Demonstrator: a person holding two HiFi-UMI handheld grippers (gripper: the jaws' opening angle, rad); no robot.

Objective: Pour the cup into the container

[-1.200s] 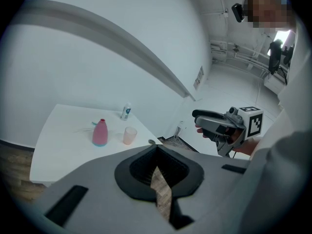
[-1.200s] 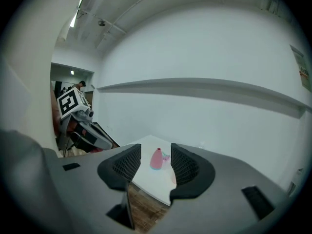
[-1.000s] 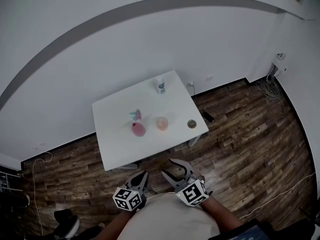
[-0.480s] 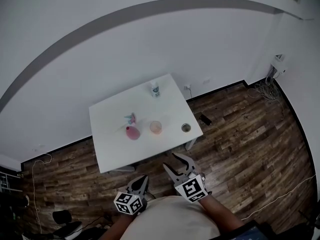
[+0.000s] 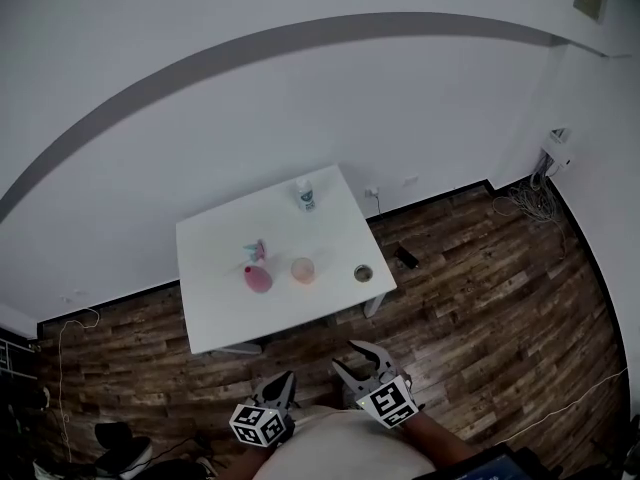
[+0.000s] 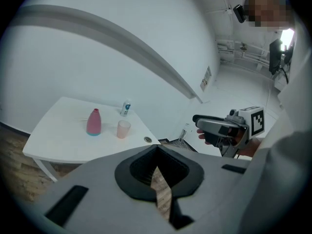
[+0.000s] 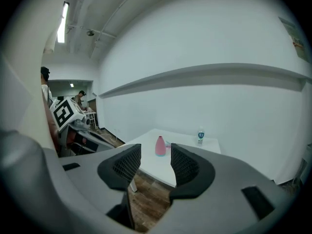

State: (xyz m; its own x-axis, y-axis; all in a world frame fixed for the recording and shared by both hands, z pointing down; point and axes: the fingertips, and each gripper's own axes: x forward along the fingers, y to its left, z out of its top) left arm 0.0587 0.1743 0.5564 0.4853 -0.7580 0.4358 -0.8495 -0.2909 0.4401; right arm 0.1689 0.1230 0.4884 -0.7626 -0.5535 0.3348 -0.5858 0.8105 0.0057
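Note:
A white table stands across the wooden floor from me. On it are a pale pink cup, a small round container to its right and a pink bottle to its left. In the left gripper view the cup stands between the pink bottle and the container. My left gripper is shut and empty, low in the head view. My right gripper is open with nothing between its fingers. Both are well short of the table. The right gripper view shows only the pink bottle between its jaws, far off.
A clear water bottle stands at the table's far edge, and a small pink and teal object lies behind the pink bottle. A dark object lies on the floor right of the table. Cables lie by the right wall.
Both grippers sit lower in the head view than a second ago. The table has drifted a little left and down in the picture. Neither gripper's jaws have changed.

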